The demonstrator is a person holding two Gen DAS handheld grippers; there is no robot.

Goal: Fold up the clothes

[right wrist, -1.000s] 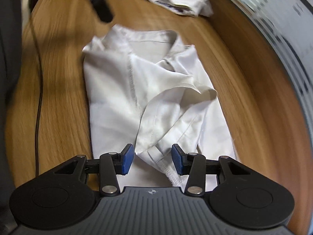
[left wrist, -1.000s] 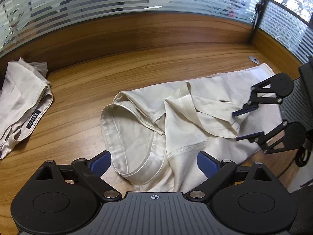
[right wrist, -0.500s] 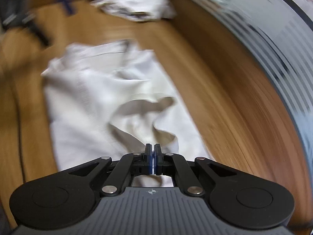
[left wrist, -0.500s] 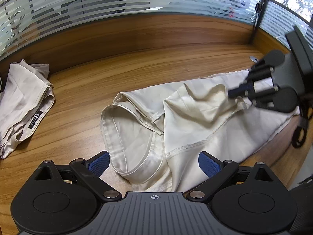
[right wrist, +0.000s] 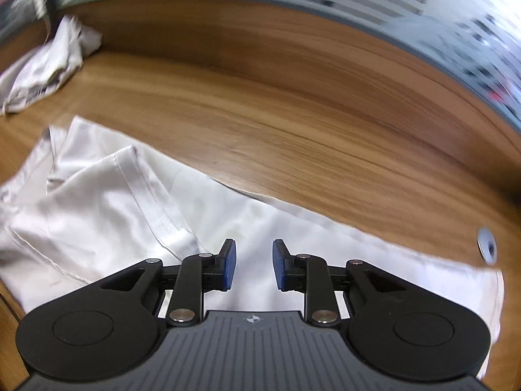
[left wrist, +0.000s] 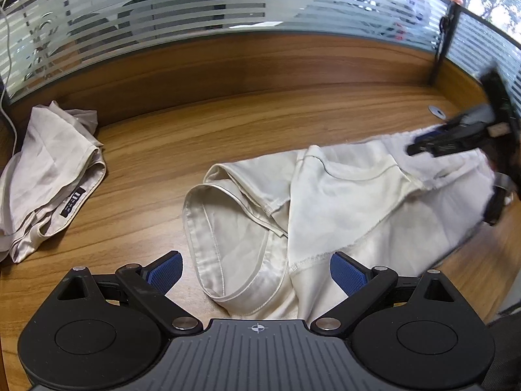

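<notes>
Cream shorts (left wrist: 325,215) lie rumpled on a wooden desk (left wrist: 228,130), with both grippers spread apart over them.

The shorts are a pale, slightly shiny woven cloth with stitched hems and a raw, frayed edge; the waistband loops open at the near left, and one leg is folded over the other in a broad flap. The left gripper (left wrist: 257,272) hovers at the waistband end, its ribbed blue pads wide apart and holding nothing. The right gripper (right wrist: 250,265) is over the smooth leg end, its pads parted with only cloth below them, not pinched. A second cream garment (left wrist: 45,176) with a dark label sits bunched at the far left, well apart. The desk has warm streaked grain and a curved raised back under striped frosted glass (left wrist: 228,3).
</notes>
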